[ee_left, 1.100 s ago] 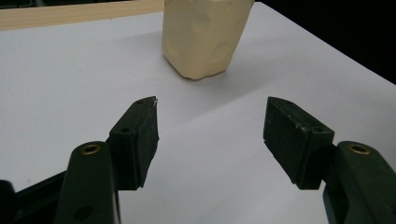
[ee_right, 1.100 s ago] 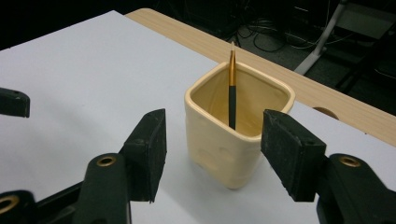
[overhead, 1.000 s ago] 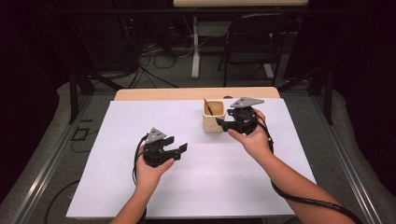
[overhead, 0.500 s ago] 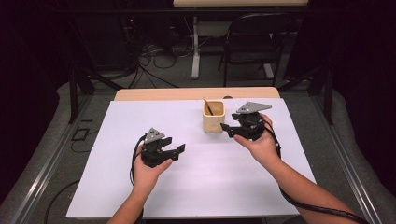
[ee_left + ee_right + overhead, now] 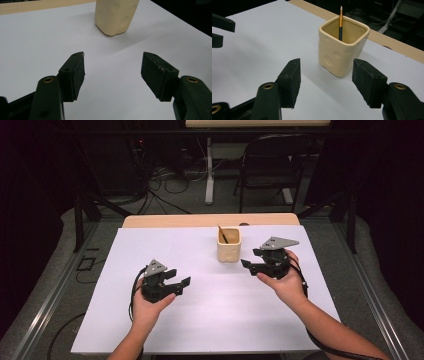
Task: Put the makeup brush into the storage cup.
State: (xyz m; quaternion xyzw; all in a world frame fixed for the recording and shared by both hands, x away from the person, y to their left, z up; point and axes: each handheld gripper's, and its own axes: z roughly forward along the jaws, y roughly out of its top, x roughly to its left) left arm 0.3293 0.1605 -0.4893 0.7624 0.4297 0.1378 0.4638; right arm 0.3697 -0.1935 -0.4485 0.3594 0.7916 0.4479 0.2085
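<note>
Cream ceramic, the square cup (image 5: pixel 228 248) stood just above the middle of the high view on the white surface (image 5: pixel 210 320), a thin brush (image 5: pixel 223 235) leaning inside it. My right hand-held gripper (image 5: pixel 248 264) sat just right of the cup, jaws apart and empty, pointing at it. My left hand-held gripper (image 5: pixel 181 284) rested at lower left of centre, also open and holding nothing.
</note>
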